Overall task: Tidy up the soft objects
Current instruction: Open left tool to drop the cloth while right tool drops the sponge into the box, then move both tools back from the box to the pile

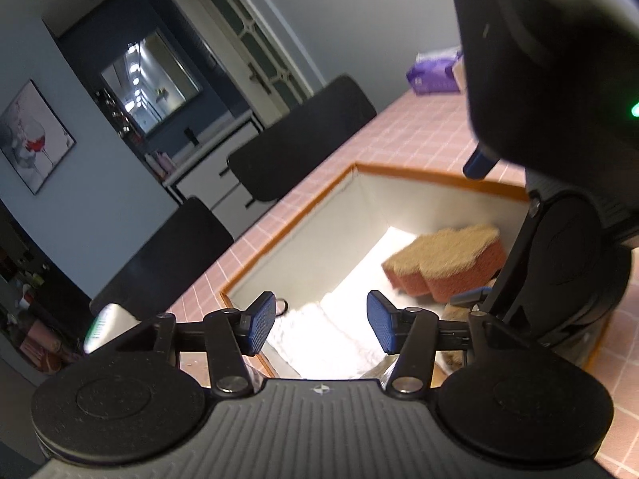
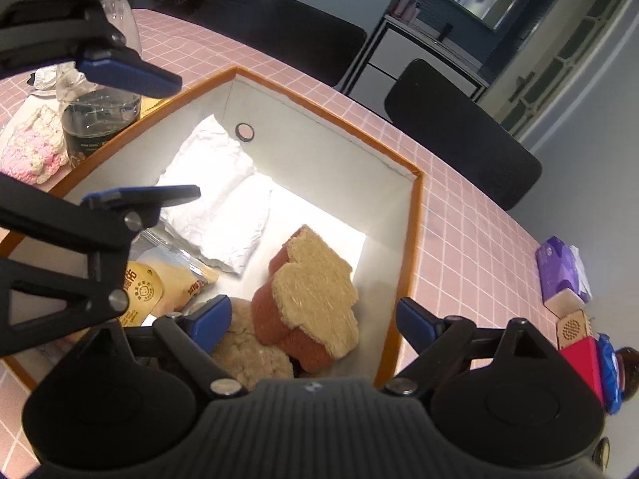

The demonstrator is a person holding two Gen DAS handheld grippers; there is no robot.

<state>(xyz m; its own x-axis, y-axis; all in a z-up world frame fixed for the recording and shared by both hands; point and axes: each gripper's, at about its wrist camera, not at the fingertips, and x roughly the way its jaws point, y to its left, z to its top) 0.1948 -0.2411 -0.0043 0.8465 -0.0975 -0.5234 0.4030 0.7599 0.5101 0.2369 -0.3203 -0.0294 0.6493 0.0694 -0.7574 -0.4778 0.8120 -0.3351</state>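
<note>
An orange-rimmed white box point(image 2: 413, 215) stands on the pink tiled table. Inside lie a folded white cloth point(image 2: 223, 195), a cloud-shaped sponge with a tan top and pink sides point(image 2: 315, 295), a round beige pad point(image 2: 255, 355) and a yellow snack bag point(image 2: 159, 279). The box point(image 1: 303, 215), cloth point(image 1: 339, 331) and sponge point(image 1: 443, 263) also show in the left wrist view. My left gripper point(image 1: 321, 321) is open and empty over the box's near end; it also shows in the right wrist view point(image 2: 159, 135). My right gripper point(image 2: 313, 325) is open and empty just above the sponge.
A pink and white knitted piece point(image 2: 32, 147) and a clear bottle with a white cap point(image 2: 100, 92) sit left of the box. A purple tissue pack point(image 2: 563, 271), small boxes and a brown bottle point(image 2: 627, 371) lie at the right. Black chairs point(image 2: 463, 131) line the table's far edge.
</note>
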